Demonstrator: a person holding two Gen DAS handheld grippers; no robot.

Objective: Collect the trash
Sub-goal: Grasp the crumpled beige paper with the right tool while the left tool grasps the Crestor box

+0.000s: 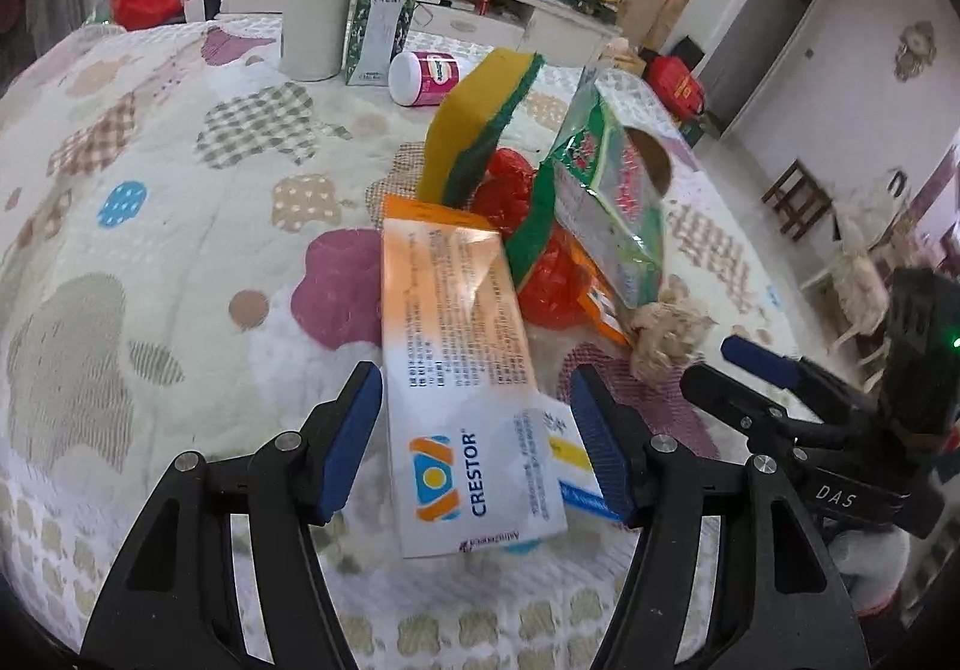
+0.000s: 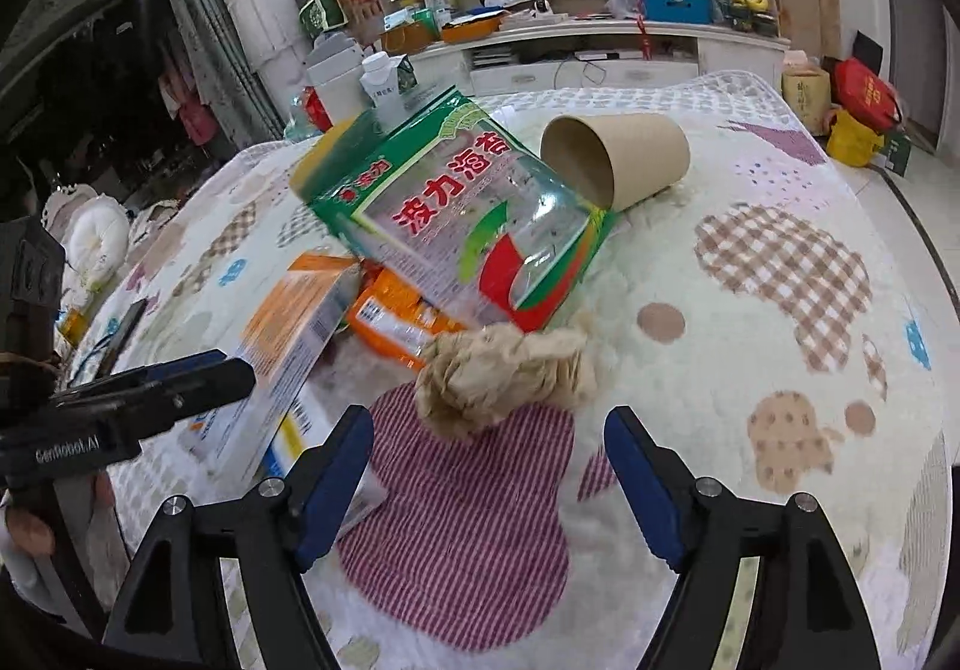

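A pile of trash lies on the quilted table. My left gripper [image 1: 477, 430] is open, its jaws on either side of an orange and white Crestor box [image 1: 462, 370], not closed on it. Behind the box are a yellow-green sponge [image 1: 474, 123], red plastic netting [image 1: 540, 262], a green snack bag [image 1: 606, 196] and a crumpled tissue [image 1: 666, 334]. My right gripper [image 2: 489, 460] is open and empty, just short of the crumpled tissue [image 2: 504, 376]. The green bag [image 2: 474, 214], a brown paper cup [image 2: 618, 159] on its side and an orange wrapper [image 2: 396, 322] lie beyond it.
At the table's far side stand a white bin [image 1: 315, 3], a milk carton [image 1: 384, 21] and a pink tub [image 1: 429, 75] on its side. The right gripper shows in the left wrist view [image 1: 798, 400]. A cabinet with clutter stands behind the table [image 2: 600, 45].
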